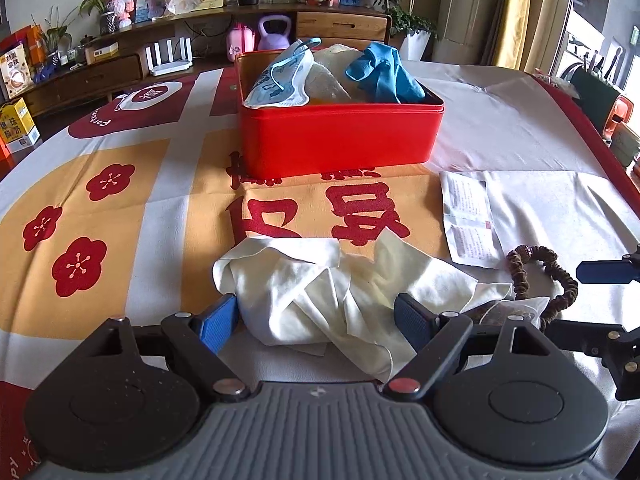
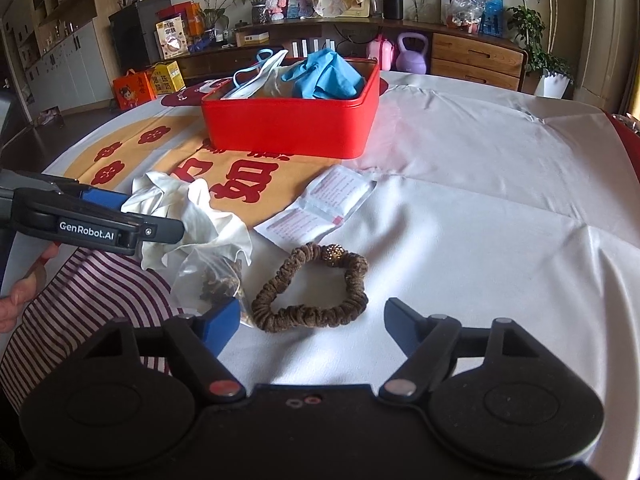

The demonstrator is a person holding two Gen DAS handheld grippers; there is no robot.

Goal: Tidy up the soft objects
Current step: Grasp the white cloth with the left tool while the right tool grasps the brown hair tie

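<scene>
A crumpled white cloth (image 1: 320,292) lies on the table between the open fingers of my left gripper (image 1: 316,324); it also shows in the right wrist view (image 2: 188,216). A brown scrunchie (image 2: 312,292) lies just ahead of my open, empty right gripper (image 2: 312,328); it also shows in the left wrist view (image 1: 540,276). A small clear bag of brown bits (image 2: 212,276) lies beside the scrunchie. A red tin box (image 1: 340,140) (image 2: 292,124) farther back holds a face mask (image 1: 280,80), a beige cloth and a blue cloth (image 1: 384,72).
Two white sachets (image 1: 468,220) (image 2: 320,208) lie between the box and the scrunchie. The table wears a white, orange and red printed cloth (image 1: 120,200). A person's striped sleeve (image 2: 80,288) is at the near left. Shelves and plants stand behind.
</scene>
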